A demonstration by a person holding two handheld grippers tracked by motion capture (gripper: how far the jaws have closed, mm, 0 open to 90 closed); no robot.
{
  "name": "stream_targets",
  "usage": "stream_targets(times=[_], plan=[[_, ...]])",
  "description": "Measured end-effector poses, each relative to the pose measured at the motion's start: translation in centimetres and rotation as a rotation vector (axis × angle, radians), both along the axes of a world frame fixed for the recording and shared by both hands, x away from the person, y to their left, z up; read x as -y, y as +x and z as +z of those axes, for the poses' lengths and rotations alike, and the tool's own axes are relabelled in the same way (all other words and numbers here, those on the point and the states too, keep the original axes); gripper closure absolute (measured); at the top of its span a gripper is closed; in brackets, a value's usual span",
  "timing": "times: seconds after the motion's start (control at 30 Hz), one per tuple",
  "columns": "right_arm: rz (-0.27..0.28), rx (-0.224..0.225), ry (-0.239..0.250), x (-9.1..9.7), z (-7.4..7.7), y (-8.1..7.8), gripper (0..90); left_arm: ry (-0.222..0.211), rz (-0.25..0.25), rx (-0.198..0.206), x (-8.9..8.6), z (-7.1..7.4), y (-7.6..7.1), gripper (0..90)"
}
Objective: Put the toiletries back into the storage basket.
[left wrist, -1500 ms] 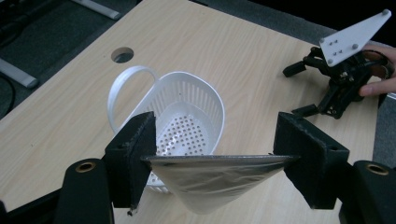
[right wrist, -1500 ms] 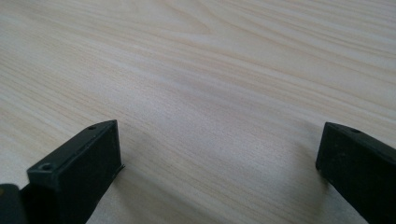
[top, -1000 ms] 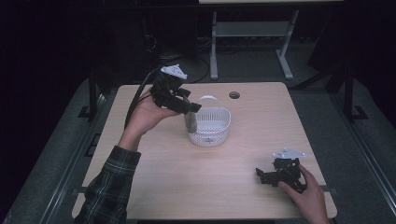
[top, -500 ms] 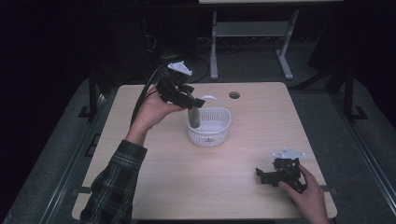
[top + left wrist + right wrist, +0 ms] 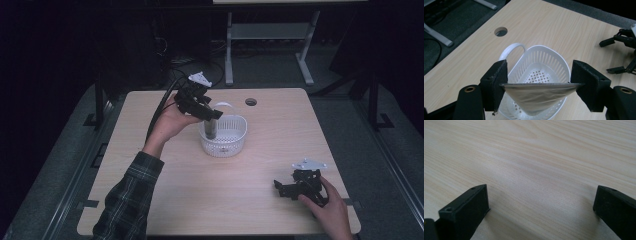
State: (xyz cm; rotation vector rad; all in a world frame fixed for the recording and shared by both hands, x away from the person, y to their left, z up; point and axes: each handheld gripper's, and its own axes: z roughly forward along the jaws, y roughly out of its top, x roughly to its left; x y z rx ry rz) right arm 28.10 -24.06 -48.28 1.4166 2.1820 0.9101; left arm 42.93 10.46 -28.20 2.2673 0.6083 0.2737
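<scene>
Left tongs (image 5: 537,83): the left gripper view shows both black foam-faced pads pressed against the opposite rims of a grey metal cup (image 5: 537,96), its thin rim seen edge-on as a straight line between the pads and its body tapering downward. The jaws stand wide, set by the cup's breadth. This view places the cup directly over the white basket (image 5: 554,60), whose slotted plastic wall, perforated floor and looped handle appear behind and below it at frame centre.

The high view, centre of frame, shows the left tongs (image 5: 212,117) and the cup (image 5: 211,130) as a dark upright cylinder, lower part inside the basket (image 5: 235,145); whether it touches the floor of the basket cannot be told. The left hand (image 5: 172,122) is raised above the bench (image 5: 200,200), wrist bent, tongs angled down to the right; a plaid sleeve (image 5: 127,200) runs to the lower left.

Right tongs (image 5: 541,202): the right gripper view shows the jaws wide apart with nothing between them, low over pale wood-grain laminate. In the high view, lower right, the right tongs (image 5: 285,189) lie level on the bench, gripped from behind by the right hand (image 5: 327,210), well apart from the basket.
</scene>
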Motion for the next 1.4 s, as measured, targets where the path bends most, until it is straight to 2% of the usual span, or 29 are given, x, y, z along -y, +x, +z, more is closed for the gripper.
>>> stream_targets(times=[0.47,0.73,1.0,1.4], plan=[[0.000,0.000,-0.001,0.0,0.0,0.0,0.0,0.038,0.020,-0.016,0.3,-2.4,0.7,29.5],[0.001,0.000,-0.001,0.0,0.0,0.0,0.0,0.045,0.028,-0.025,0.4,-3.7,0.9,29.5],[0.000,0.001,-0.002,0.0,0.0,0.0,0.0,0.062,0.031,-0.048,0.4,-5.0,1.0,29.5],[0.000,0.001,-0.002,0.0,0.0,0.0,0.0,0.076,0.031,-0.060,0.3,-5.9,1.1,29.5]])
